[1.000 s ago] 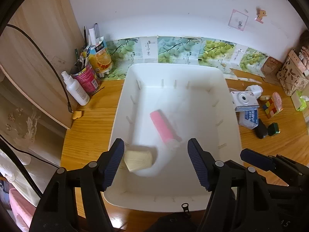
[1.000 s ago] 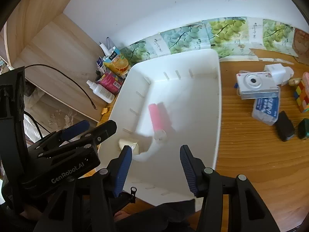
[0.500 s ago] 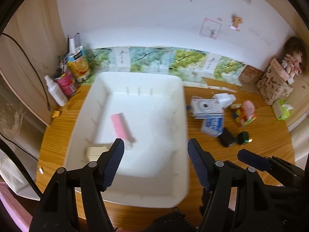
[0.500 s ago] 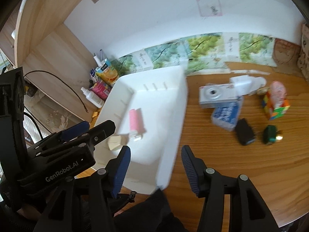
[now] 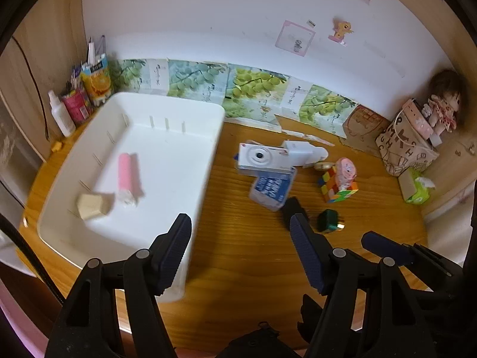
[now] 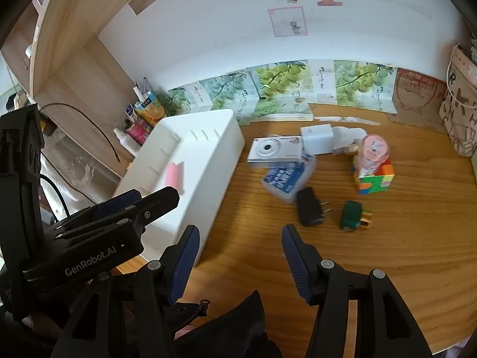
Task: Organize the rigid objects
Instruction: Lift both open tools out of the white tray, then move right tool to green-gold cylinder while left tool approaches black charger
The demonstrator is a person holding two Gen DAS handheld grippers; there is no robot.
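A white bin (image 5: 208, 161) (image 6: 220, 149) sits at the table's left and holds a pink tube (image 5: 126, 176) (image 6: 174, 176) and a beige block (image 5: 92, 205). Right of it lie a white camera (image 5: 262, 158) (image 6: 274, 150), a blue-and-white pack (image 5: 272, 189) (image 6: 286, 179), a white adapter (image 5: 299, 152) (image 6: 317, 140), a black plug (image 6: 310, 207), a green plug (image 5: 328, 220) (image 6: 351, 214) and a colour cube with a pink toy on it (image 5: 340, 185) (image 6: 374, 173). My left gripper (image 5: 241, 250) and right gripper (image 6: 240, 256) are open and empty above the table's front.
A spray bottle (image 5: 61, 116), a pink can (image 5: 74, 106) and a juice carton (image 5: 97, 82) stand at the back left. A paper bag with a doll (image 5: 417, 140) and a tissue pack (image 5: 416, 186) stand at the right. Grape pictures line the wall.
Both grippers have swung right, from over the bin to over the table between the bin and the loose objects. Both stay open and empty.
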